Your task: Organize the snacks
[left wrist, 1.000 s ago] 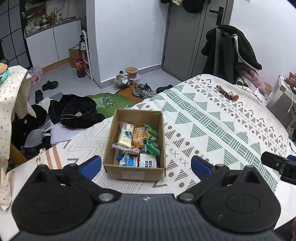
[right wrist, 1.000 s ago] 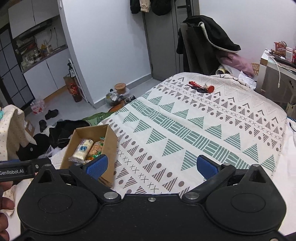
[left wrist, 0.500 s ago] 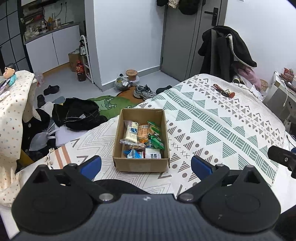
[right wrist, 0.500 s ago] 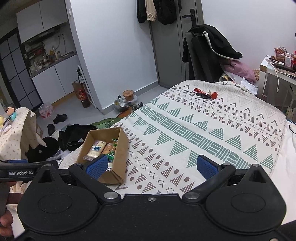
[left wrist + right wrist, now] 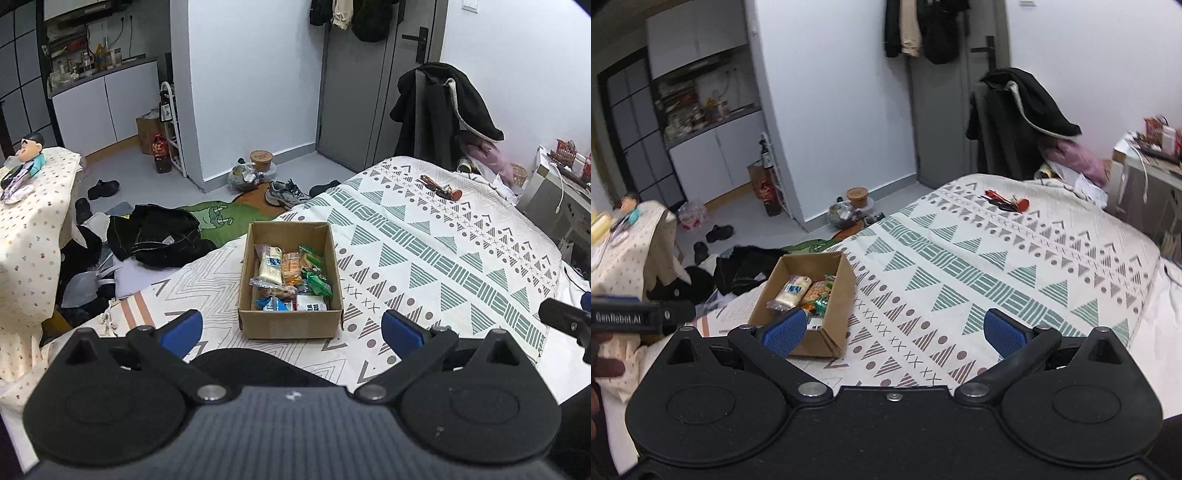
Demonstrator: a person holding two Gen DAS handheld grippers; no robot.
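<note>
Holding both tongs spread wide and empty, I keep my left gripper (image 5: 291, 326) just short of the snack-filled cardboard box (image 5: 290, 325) on the patterned bedspread (image 5: 424, 258), my right gripper (image 5: 895, 332) beside it.

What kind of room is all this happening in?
Most likely a small studio flat or bedroom: a bed with a patterned bedspread, a kitchen counter with white cabinets beyond, and shoes and clothes on the floor.

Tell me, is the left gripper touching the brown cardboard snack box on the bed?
Apart. The left wrist view shows patterned bedspread between the open left gripper and the cardboard box.
</note>
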